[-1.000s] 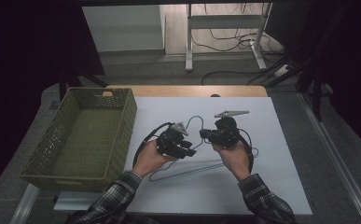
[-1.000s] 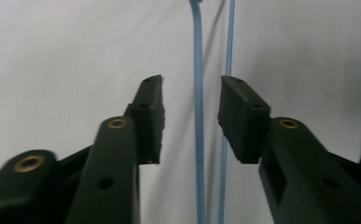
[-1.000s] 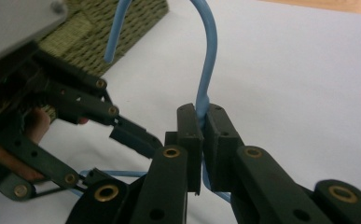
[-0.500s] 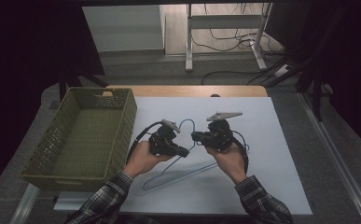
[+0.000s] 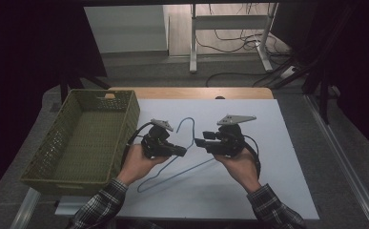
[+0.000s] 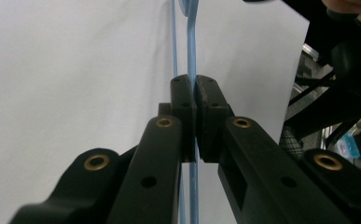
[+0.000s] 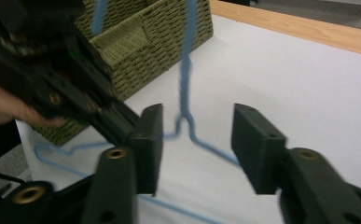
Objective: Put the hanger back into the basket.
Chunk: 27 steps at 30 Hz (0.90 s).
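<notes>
A blue wire hanger (image 5: pixel 188 125) lies tilted over the white sheet (image 5: pixel 268 191), its hook pointing away from me and its body running toward the front left. My left gripper (image 5: pixel 181 151) is shut on the hanger wire near the neck; in the left gripper view its pads (image 6: pixel 183 100) clamp the blue wire (image 6: pixel 191 70). My right gripper (image 5: pixel 200 142) faces it from the right with its jaws open. In the right gripper view the hanger's neck (image 7: pixel 186 93) hangs between the open jaws (image 7: pixel 197 144), touching neither, with the left gripper (image 7: pixel 66 88) close at the left.
An empty green woven basket (image 5: pixel 125 114) stands at the left of the table, close to the left hand; its corner (image 7: pixel 136 42) is near the hanger. A wooden table edge (image 5: pixel 191 93) runs along the back. Bare white sheet lies to the right.
Both hands have shifted slightly left, toward the basket, carrying the hanger along. The hook now stands out between the two grippers.
</notes>
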Available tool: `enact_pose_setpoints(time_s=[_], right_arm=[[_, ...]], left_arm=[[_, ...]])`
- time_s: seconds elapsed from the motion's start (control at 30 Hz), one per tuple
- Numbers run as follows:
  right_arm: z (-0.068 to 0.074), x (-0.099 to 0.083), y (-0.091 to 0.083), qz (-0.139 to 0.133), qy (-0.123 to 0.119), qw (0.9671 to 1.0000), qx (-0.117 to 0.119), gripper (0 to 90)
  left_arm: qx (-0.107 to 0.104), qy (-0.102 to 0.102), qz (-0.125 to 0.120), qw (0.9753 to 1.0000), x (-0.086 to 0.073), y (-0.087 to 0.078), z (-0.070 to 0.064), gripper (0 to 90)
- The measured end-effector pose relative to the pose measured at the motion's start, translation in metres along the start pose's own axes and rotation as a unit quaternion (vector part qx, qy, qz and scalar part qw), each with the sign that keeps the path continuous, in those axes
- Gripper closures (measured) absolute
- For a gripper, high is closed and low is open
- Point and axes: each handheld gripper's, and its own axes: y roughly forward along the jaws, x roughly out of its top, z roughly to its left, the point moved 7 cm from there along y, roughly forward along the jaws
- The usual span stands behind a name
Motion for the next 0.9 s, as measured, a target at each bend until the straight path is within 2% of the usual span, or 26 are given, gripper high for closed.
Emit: enact_pose_setpoints(time_s=[0.13,0.23,0.43,0.7,0.9], right_arm=[[-0.001,-0.006,-0.01,0.003,-0.016,0.9998,-0.01,39.3],[-0.004,-0.016,-0.016,0.009,-0.027,0.9994,-0.02,26.9],[-0.008,-0.033,-0.026,0.02,-0.045,0.9981,-0.038,14.4],[-0.012,-0.044,-0.043,0.018,-0.039,0.9978,-0.051,4.7],[-0.017,-0.057,-0.051,0.022,-0.029,0.9981,-0.051,1.6]], left_arm=[[0.005,-0.004,-0.016,0.9999,0.0,-0.014,0.0,87.9],[0.011,-0.012,-0.021,0.9997,-0.002,-0.023,0.003,87.9],[0.023,-0.019,-0.034,0.999,0.0,-0.045,0.005,87.9],[0.046,-0.022,-0.063,0.9968,0.009,-0.088,0.004,87.9],[0.07,-0.033,-0.076,0.9941,0.005,-0.126,0.012,87.9]])
